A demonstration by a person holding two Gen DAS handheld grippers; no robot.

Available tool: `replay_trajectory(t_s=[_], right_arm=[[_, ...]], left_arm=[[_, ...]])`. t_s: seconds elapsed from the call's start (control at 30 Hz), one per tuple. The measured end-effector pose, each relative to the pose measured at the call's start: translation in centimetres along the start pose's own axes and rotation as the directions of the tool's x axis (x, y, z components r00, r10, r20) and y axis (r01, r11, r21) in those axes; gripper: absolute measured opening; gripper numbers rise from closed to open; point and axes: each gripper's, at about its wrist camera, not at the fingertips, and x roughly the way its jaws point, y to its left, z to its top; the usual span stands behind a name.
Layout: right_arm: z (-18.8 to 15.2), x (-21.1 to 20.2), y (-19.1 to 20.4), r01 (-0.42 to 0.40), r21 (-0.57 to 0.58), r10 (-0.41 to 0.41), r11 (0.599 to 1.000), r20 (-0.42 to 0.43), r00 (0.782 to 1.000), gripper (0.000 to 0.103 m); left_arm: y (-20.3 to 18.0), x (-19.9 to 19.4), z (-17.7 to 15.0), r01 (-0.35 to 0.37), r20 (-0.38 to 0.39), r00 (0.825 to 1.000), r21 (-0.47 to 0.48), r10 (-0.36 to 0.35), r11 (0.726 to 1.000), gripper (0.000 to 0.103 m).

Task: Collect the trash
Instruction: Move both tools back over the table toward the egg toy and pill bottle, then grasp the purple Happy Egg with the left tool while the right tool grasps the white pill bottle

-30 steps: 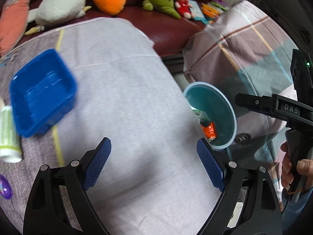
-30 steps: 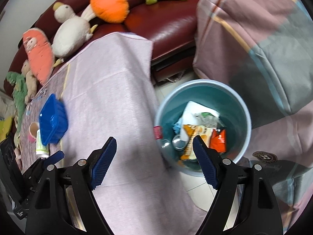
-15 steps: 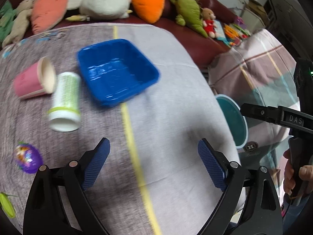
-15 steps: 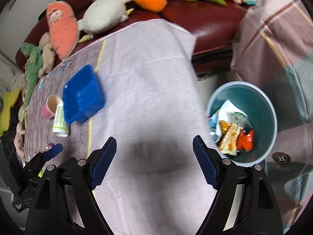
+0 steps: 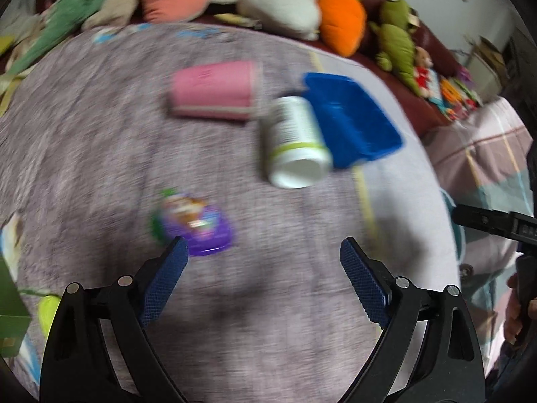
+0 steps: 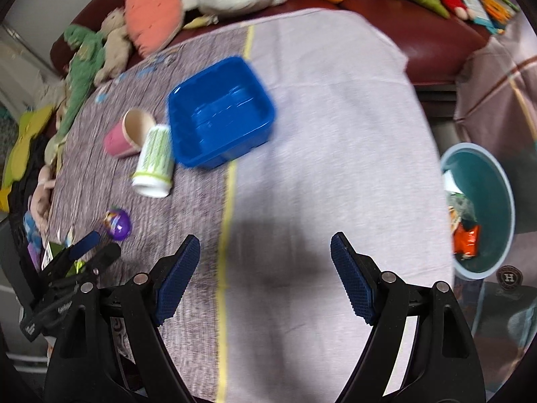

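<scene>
1. Woven cloth covers the table [image 6: 319, 117]: a mottled grey-purple half and a pale lilac half, with a thin yellow stripe [image 6: 228, 201] between them.
2. Behind the table runs a dark red, glossy sofa [image 6: 419, 33] lined with plush toys, among them an orange carrot [image 5: 342, 23] and a soft white one [image 5: 278, 6].
3. On the cloth sits a square blue plastic tub [image 6: 220, 114] with rounded corners and a shiny inside.
4. Touching the tub's side lies a white cylindrical bottle [image 6: 154, 161] with a green-printed label, tipped on its side.
5. Just beyond the bottle a pink cup [image 6: 129, 134] also lies on its side, its cream interior showing.
6. A small purple wrapper [image 5: 198, 225], glossy and crumpled, lies on the grey-purple half.
7. The left gripper [image 5: 263, 262] has its blue textured pads spread wide with nothing between them; the purple wrapper lies just beside the tip of the finger at the picture's left.
8. The right gripper [image 6: 265, 255] is likewise spread wide and empty, above bare cloth by the yellow stripe, well apart from the bottle and cup.
9. Beside the table stands a round teal bin [image 6: 496, 208] with a pale rim, holding an orange packet [image 6: 466, 238] and other wrappers.
</scene>
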Motion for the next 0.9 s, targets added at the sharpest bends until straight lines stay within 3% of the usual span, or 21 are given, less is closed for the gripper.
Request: replay_trajectory(t_s=[0.23, 0.57, 0.6, 0.63, 0.67, 0.9], right_arm=[[-0.5, 2.2, 2.6, -0.027, -0.022, 0.026, 0.999, -0.043, 0.999, 0.076], [0.2, 4.0, 5.1, -0.068, -0.044, 0.064, 0.997, -0.093, 0.994, 0.077], [0.3, 4.1, 5.4, -0.072, -0.048, 0.067, 0.996, -0.096, 0.993, 0.077], [0.4, 4.1, 5.7, -0.076, -0.053, 0.071, 0.996, -0.099, 0.993, 0.077], [0.6, 4.2, 6.0, -0.079, -0.055, 0.074, 0.995, -0.101, 0.992, 0.077], [1.2, 5.4, 8.6, -0.122, -0.069, 0.111, 0.99, -0.14, 0.984, 0.076]], left_arm=[[4.5, 0.5, -0.3, -0.071, 0.004, 0.997, -0.008, 0.071, 0.997, 0.092], [4.0, 2.7, 0.4, -0.059, -0.01, 0.998, 0.075, 0.06, 0.995, 0.092], [3.9, 2.9, 0.4, -0.063, -0.006, 0.998, 0.079, 0.064, 0.995, 0.089], [3.8, 3.1, 0.3, -0.066, -0.003, 0.998, 0.087, 0.067, 0.994, 0.073], [3.7, 3.4, 0.3, -0.067, -0.008, 0.998, 0.093, 0.068, 0.993, 0.066], [5.1, 2.4, 0.5, -0.03, 0.039, 0.999, 0.056, 0.027, 0.998, 0.065]])
